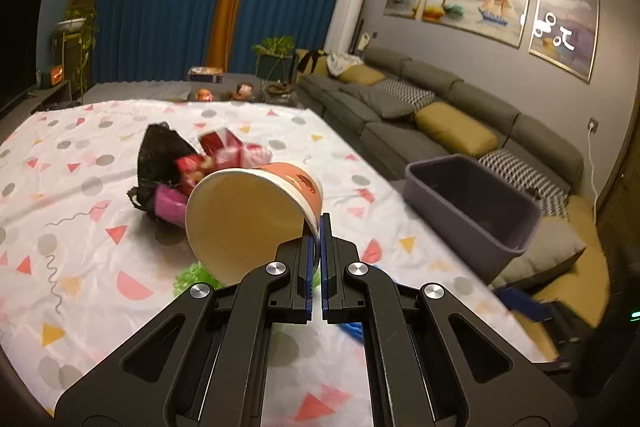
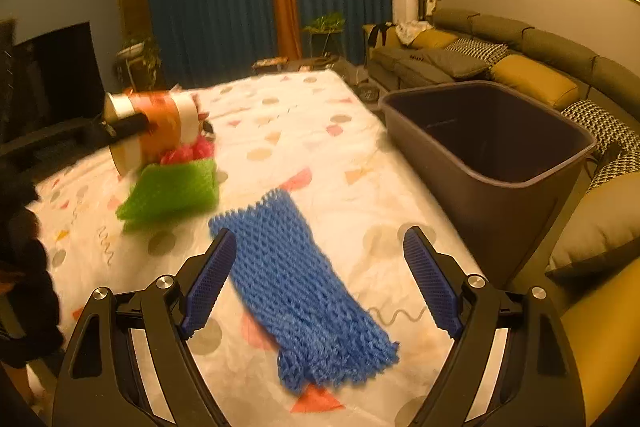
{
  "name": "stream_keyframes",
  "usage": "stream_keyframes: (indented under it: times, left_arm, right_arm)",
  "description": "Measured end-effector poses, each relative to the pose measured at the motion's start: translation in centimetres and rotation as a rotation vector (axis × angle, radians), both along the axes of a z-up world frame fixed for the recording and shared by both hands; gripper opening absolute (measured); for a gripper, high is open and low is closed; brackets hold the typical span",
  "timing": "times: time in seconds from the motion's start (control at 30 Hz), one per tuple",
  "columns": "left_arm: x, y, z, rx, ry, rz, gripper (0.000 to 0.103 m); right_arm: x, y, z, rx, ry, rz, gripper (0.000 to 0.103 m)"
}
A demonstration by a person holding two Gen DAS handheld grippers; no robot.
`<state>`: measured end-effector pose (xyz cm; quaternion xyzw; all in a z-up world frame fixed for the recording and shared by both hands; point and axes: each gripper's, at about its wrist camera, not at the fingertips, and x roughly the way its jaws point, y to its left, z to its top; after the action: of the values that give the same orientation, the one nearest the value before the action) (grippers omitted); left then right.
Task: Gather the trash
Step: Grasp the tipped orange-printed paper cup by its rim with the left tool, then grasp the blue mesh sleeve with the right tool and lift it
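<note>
My left gripper [image 1: 320, 227] is clamped on the rim of a paper cup [image 1: 256, 211], one jaw inside the rim and one outside, pressed flat together on the thin wall. The cup is orange and white outside, plain tan inside, and it is tipped on its side with its open mouth facing my left camera. In the right wrist view the same cup [image 2: 156, 131] appears off to the left, above the table, with a black finger of the left gripper lying across it.

My right gripper [image 2: 320, 247] has its jaws wide apart and holds nothing. Between its blue ribbed pads [image 2: 430, 279], lying flat on the tablecloth [image 2: 320, 131], is a blue foam net sleeve [image 2: 304, 291]. The pads do not touch it. To the left of it lies a green foam net sleeve [image 2: 172, 191], just below the cup.

Behind the cup in the left view there is a small heap of rubbish: a crumpled black plastic bag [image 1: 160, 155], red and pink wrappers [image 1: 228, 151] and something magenta [image 1: 170, 205] beside the bag.

The tablecloth is white with pink, yellow and grey shapes. A dark grey rectangular bin [image 2: 492, 143] stands at the table's right edge, near the right gripper, its inside dark. Beyond it runs a grey sofa [image 1: 460, 115] with mustard cushions [image 1: 454, 131].
</note>
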<state>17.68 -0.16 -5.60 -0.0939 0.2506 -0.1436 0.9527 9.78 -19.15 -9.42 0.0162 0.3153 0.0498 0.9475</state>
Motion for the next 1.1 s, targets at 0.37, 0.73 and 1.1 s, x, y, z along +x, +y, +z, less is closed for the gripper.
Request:
stream_keyframes:
  times: [0.37,0.73,1.1]
  left_arm:
    - [-5.8,1.5,0.5,-0.023,-0.012,0.056,0.002]
    - [-7.4,2.8,1.2,-0.045,-0.028,0.075,0.002]
    - [-7.9,2.5,1.4,-0.045,-0.037,0.069,0.002]
  right_arm:
    - [1.0,0.5,-1.8,-0.034,0.141,0.028,0.08]
    - [2.6,0.7,-3.6,-0.035,0.259,0.044,0.067]
    - [2.5,1.5,-3.7,-0.04,0.256,0.094,0.042]
